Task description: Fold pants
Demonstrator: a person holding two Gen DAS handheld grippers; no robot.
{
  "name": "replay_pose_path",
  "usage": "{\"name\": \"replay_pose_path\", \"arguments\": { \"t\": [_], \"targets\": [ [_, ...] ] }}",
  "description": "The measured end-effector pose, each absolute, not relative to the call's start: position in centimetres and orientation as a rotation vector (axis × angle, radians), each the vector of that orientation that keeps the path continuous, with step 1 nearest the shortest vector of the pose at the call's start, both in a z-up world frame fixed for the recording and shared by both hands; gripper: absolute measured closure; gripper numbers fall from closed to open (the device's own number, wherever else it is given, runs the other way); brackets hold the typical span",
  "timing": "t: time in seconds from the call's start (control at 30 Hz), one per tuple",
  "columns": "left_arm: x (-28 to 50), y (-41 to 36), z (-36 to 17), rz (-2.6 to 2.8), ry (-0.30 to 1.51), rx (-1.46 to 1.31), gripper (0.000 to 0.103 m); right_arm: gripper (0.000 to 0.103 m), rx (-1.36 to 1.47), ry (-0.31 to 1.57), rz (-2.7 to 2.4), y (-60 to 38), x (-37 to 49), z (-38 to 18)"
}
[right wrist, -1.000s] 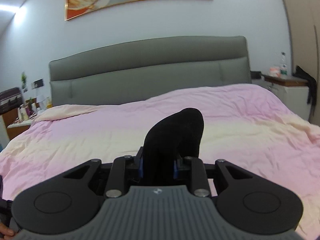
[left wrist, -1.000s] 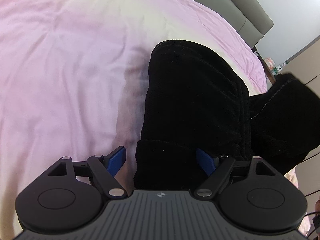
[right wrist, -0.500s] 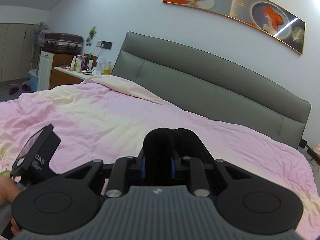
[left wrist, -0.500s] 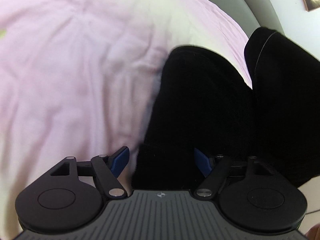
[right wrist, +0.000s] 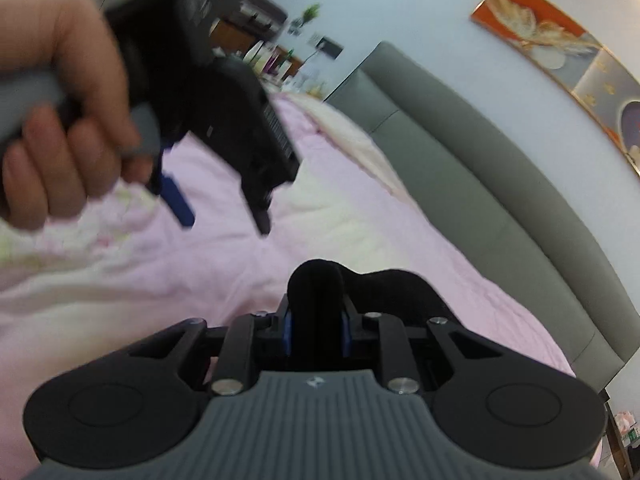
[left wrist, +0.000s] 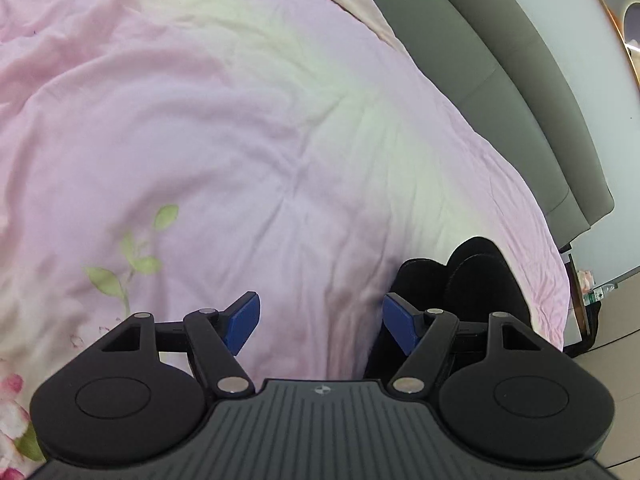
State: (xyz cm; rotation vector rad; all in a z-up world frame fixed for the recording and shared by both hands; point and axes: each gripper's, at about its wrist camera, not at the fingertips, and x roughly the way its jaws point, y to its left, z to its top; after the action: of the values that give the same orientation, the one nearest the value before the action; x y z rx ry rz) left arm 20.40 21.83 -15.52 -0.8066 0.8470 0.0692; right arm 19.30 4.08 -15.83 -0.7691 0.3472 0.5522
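The black pants (left wrist: 476,284) show at the lower right of the left wrist view, bunched behind the right blue pad. My left gripper (left wrist: 320,322) is open and empty over the pink bedspread (left wrist: 240,140). In the right wrist view my right gripper (right wrist: 316,330) is shut on a fold of the black pants (right wrist: 320,292), held above the bed. The left gripper (right wrist: 224,216) appears there at upper left, blurred, held in a hand (right wrist: 60,108).
A grey padded headboard (right wrist: 500,184) runs along the far side of the bed. A framed orange picture (right wrist: 560,60) hangs on the wall. A dresser with bottles (right wrist: 264,56) stands at the back left. A nightstand (left wrist: 588,288) is by the bed's right corner.
My left gripper has let the pants go and swung left over bare bedspread. My right gripper has turned left with the pants in it, and the left gripper has come into its view.
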Motion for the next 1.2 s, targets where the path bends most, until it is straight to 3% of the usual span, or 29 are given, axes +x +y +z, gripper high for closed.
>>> {"name": "replay_pose_path", "arguments": {
  "t": [0.2, 0.33, 0.77, 1.0, 1.03, 1.07, 1.13, 1.17, 1.2],
  "targets": [
    [21.3, 19.4, -15.9, -0.054, 0.87, -0.765, 0.021, 0.079, -0.921, 0.383, 0.589, 5.2, 19.3, -20.5],
    [21.6, 17.8, -16.0, -0.161, 0.888, -0.754, 0.02, 0.058, -0.927, 0.382, 0.59, 5.3, 18.3, -19.7],
    [21.3, 15.9, -16.8, -0.326, 0.936, -0.819, 0.016, 0.06, -0.648, 0.418, 0.521, -2.3, 15.9, -12.2],
    [21.5, 14.9, -16.8, -0.388, 0.95, -0.806, 0.014, 0.055, -0.889, 0.445, 0.41, -5.0, 16.1, -14.4],
    [21.6, 14.6, -17.0, -0.4, 0.962, -0.796, 0.014, 0.062, -0.919, 0.461, 0.391, -4.7, 16.5, -14.8],
    [21.7, 14.2, -17.2, -0.411, 0.973, -0.787, 0.014, 0.09, -0.944, 0.478, 0.376, -4.6, 16.8, -15.5],
    [21.7, 13.6, -17.7, -0.429, 0.987, -0.786, 0.017, 0.095, -0.977, 0.451, 0.376, -4.3, 16.8, -16.3],
    [21.7, 13.5, -17.9, -0.429, 0.987, -0.801, 0.032, 0.096, -0.955, 0.414, 0.395, -4.2, 16.3, -15.8],
    [21.4, 13.6, -17.9, -0.417, 0.976, -0.826, 0.038, 0.096, -0.91, 0.385, 0.401, -4.0, 16.0, -15.0]
  ]
}}
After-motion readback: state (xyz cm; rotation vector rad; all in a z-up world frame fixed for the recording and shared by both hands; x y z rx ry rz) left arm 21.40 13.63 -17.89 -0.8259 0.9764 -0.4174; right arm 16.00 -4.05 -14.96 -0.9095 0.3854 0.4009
